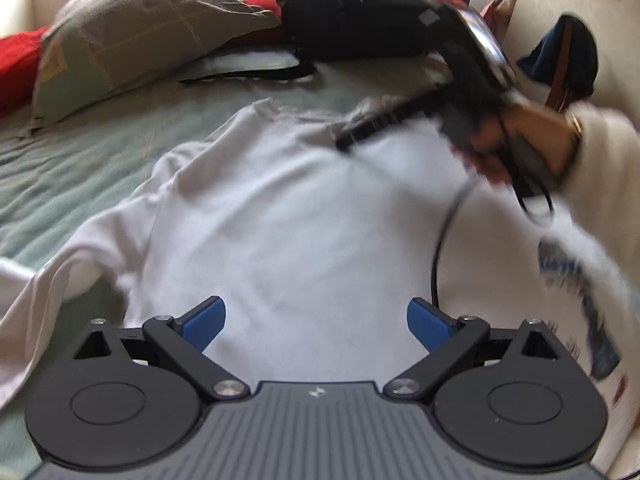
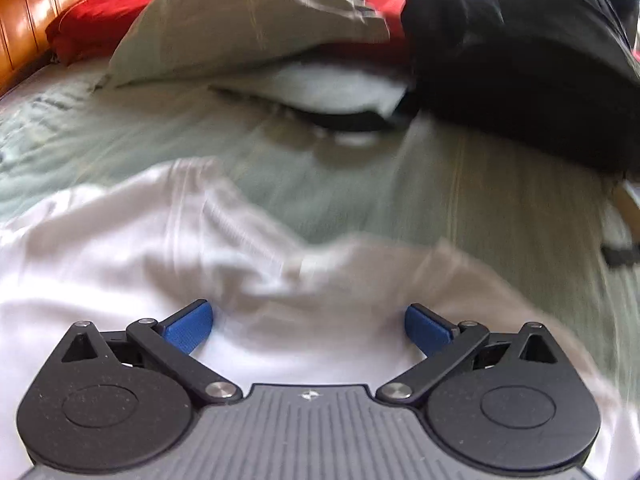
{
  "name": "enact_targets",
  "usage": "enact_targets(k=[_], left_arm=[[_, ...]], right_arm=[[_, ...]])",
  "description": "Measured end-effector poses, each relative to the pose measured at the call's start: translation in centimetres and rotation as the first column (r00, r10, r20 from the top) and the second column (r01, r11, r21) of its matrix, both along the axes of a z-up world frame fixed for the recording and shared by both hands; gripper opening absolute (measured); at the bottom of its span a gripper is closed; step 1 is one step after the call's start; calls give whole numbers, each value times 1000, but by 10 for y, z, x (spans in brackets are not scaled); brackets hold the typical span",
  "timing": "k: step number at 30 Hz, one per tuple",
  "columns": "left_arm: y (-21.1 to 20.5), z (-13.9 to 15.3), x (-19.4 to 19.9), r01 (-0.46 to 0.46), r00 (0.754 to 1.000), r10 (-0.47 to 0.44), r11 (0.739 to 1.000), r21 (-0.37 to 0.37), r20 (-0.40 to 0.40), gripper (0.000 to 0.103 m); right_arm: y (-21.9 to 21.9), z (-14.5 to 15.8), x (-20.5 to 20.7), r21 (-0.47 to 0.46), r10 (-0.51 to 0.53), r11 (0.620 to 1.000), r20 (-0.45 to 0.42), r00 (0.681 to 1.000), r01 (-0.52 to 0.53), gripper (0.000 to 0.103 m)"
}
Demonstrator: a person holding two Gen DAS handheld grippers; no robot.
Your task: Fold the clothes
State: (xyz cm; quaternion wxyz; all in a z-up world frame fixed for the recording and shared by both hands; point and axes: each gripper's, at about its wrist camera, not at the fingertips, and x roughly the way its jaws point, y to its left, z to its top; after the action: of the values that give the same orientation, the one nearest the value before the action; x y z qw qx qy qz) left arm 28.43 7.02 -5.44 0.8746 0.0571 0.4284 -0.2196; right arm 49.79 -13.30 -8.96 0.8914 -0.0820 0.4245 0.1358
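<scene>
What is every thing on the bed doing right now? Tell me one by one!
white shirt: spread out flat on the bed, not folded yet.
left gripper: open, over the shirt, holding nothing.
right gripper: open, over the shirt's edge, holding nothing.
grey pillow: lying tilted at the head of the bed.
black bag: slumped beside the pillow.
green sheet: wrinkled.
</scene>
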Motion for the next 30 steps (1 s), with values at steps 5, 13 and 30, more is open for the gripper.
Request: enact_targets(k=[5,13,30], left_arm=[[-8,-4,-28,25,999,-27,999,27,41,98],[11,5,-50,-22,994,17,999,39,111,98],[55,7,-62,-130,984,132,991,-26,116,98]], right_arm=[[-5,9,20,10,-36,999,4,999,36,103],[15,59,-1,126,222,964,97,970,-233,79],[167,25,15,-102,746,666,69,663,-739,54]])
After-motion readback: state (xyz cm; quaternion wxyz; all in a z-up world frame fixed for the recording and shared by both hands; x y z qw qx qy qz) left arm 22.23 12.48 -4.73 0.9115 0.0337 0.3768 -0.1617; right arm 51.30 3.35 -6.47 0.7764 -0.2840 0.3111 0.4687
